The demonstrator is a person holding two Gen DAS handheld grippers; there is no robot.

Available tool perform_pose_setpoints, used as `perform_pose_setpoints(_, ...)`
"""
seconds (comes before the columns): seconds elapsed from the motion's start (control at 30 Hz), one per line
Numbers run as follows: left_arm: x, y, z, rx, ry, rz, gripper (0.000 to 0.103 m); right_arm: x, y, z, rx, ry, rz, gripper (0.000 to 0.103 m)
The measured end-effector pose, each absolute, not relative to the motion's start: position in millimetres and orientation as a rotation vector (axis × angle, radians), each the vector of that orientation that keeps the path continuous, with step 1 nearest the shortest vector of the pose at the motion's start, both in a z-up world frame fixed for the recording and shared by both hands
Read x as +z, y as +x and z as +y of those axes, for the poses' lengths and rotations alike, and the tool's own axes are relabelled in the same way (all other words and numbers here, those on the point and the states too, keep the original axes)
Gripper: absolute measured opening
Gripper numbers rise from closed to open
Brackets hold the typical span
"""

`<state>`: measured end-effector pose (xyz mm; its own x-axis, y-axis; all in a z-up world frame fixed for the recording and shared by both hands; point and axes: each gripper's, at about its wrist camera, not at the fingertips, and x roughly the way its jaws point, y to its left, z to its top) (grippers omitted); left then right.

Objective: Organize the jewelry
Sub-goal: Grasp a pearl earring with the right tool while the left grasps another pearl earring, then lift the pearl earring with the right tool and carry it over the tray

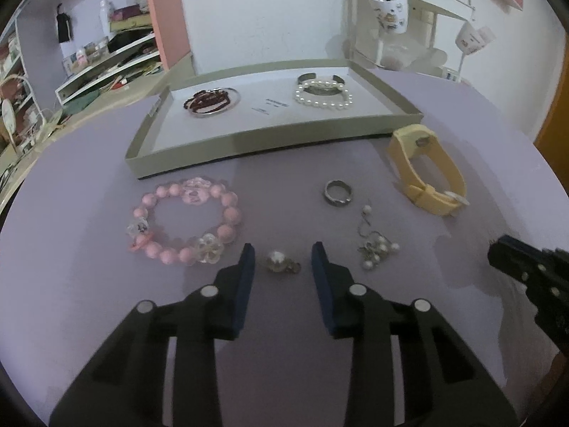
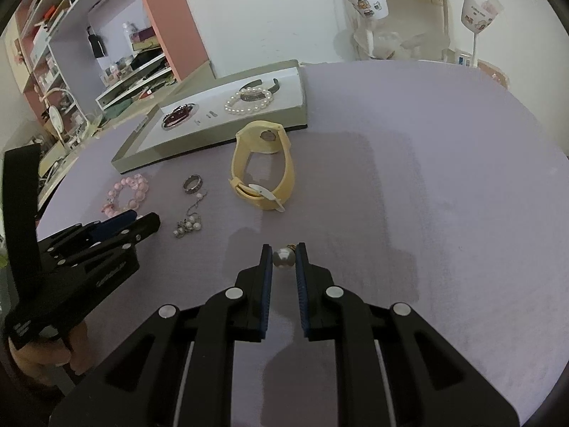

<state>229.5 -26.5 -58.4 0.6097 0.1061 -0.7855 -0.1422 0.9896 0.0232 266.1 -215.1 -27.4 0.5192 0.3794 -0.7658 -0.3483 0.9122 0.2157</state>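
Left tongs [image 1: 283, 251] are angled down at the lavender counter [image 1: 89, 284], jaws apart, straddling a pearl earring [image 1: 281, 261] that lies on the cloth; the blue pads do not touch it, a gap shows on each side. Right tongs [image 2: 283, 249] are clenched on a second pearl earring [image 2: 283, 257], gripped at the very tips above the counter.

Loose on the counter: pink bead bracelet [image 1: 185, 222] just left of the left tongs; cluster-pearl earring [image 1: 377, 245] to their right; dark metal ring [image 1: 338, 193] beyond it; yellow watch [image 1: 426, 170] with buckled strap, near the tray's right corner.

Shallow grey tray [image 1: 249, 140] at the far side holds a dark red bead bracelet [image 1: 209, 101] with a silver bangle at left, and a white pearl bracelet [image 1: 323, 94] with a dark cuff at right.
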Motion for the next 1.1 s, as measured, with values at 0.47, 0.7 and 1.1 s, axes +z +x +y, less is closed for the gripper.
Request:
perform_pose_setpoints(0.47,-58.5,232.0,-26.5,0.125,-0.060,0.899,0.015,-26.8,265.8,-210.3,0.457,0.041,0.926,0.014)
perform_pose_setpoints(0.7,-58.3,225.5,-23.0,0.116,-0.071,0.898,0.015,-26.0,265.4,-208.8,0.461,0.040,0.925,0.014)
perform_pose_setpoints(1.1,-34.0,185.7,1.6,0.137,-0.049,0.821,0.015,-20.9,259.4,-191.1,0.513,0.023,0.919,0.014)
